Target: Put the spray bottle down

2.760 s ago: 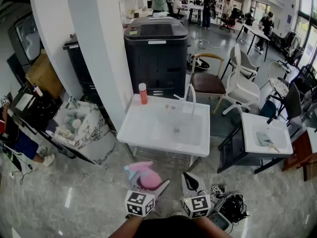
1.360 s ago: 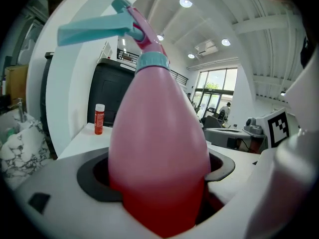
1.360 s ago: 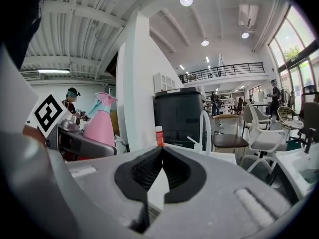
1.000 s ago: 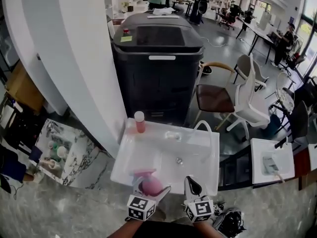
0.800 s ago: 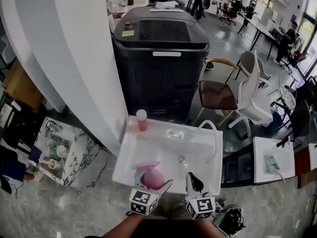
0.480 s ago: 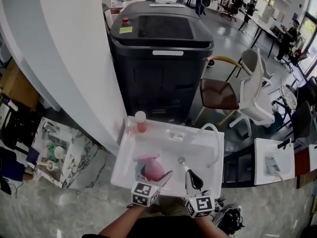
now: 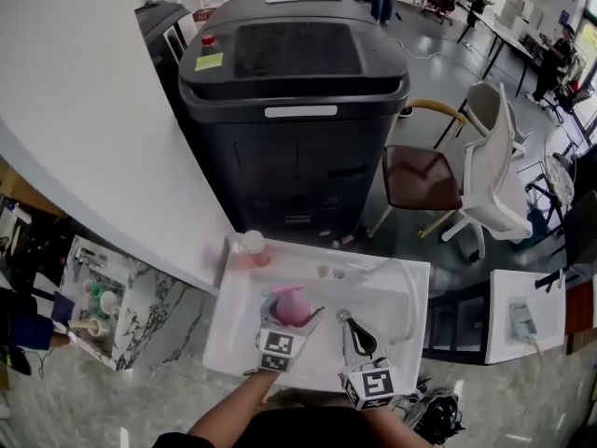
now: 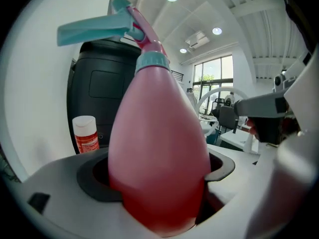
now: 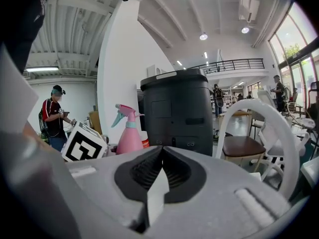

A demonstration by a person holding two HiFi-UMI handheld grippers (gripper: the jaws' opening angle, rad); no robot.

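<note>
A pink spray bottle with a teal trigger head stands upright in my left gripper, which is shut on its belly over the left half of the white sink. The left gripper view is filled by the spray bottle, clamped between the dark pads. The right gripper view shows the spray bottle off to its left. My right gripper is shut and empty, beside the bottle over the middle of the basin; in its own view the right gripper has its jaws pressed together.
A small bottle with a white cap and red label stands at the sink's back left corner. A white curved faucet rises at the right. Behind the sink is a big black machine; a white wall lies left, chairs right.
The view has closed in on the sink. My left gripper has carried the spray bottle forward from in front of the sink to over its basin; the right gripper moved along beside it.
</note>
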